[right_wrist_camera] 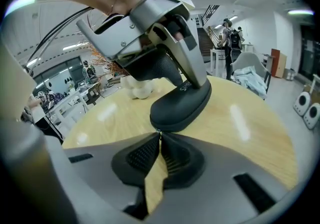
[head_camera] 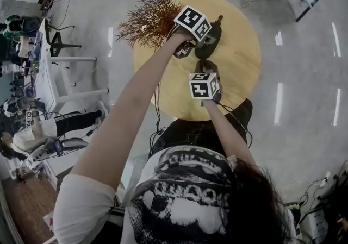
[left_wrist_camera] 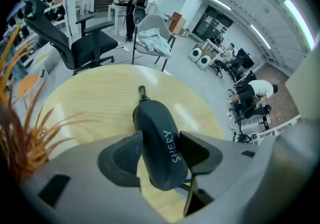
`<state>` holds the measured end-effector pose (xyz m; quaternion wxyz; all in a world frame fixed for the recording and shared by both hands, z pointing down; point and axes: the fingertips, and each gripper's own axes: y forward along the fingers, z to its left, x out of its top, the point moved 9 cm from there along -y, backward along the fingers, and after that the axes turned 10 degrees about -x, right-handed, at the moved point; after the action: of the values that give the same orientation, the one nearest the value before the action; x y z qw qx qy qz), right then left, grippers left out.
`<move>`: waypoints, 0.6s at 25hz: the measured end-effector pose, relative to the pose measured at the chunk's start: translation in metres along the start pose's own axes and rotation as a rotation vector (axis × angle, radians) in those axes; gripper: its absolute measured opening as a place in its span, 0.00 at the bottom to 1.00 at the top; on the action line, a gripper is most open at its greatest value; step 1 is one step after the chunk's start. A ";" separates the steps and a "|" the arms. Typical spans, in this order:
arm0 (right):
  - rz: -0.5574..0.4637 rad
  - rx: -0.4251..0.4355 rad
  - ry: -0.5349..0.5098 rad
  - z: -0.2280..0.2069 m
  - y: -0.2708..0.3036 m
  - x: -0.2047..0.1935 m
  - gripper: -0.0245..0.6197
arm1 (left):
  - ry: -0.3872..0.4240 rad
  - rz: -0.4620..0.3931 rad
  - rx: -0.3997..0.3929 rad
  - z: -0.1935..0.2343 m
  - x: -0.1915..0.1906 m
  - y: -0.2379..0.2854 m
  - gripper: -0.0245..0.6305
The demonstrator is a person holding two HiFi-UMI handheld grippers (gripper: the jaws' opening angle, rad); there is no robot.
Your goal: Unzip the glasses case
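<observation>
I clamp the light, stiff-shelled glasses case (left_wrist_camera: 152,118) mid-body in my left gripper (left_wrist_camera: 160,153), where it should hold firm; my right gripper (right_wrist_camera: 159,138) is pinched together at its 6 o'clock end.

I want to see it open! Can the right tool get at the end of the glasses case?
Probably yes. The right tool has its tips together right against the near end of the glasses case, with nothing in between. The left tool clamps the case farther along, leaving that end free.
</observation>
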<state>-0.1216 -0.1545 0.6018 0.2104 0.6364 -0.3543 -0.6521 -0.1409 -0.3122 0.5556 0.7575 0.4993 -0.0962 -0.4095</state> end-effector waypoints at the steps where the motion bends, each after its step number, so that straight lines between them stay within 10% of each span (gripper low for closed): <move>1: 0.001 0.001 -0.001 0.000 0.000 0.000 0.05 | 0.001 -0.008 0.000 0.000 -0.001 0.000 0.41; 15: 0.041 0.038 -0.128 -0.028 -0.007 0.003 0.04 | 0.058 -0.144 0.009 -0.005 -0.012 0.001 0.41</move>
<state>-0.0932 -0.1574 0.5968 0.1885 0.5900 -0.3920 -0.6802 -0.1452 -0.3005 0.5568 0.7262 0.5200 -0.0400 -0.4479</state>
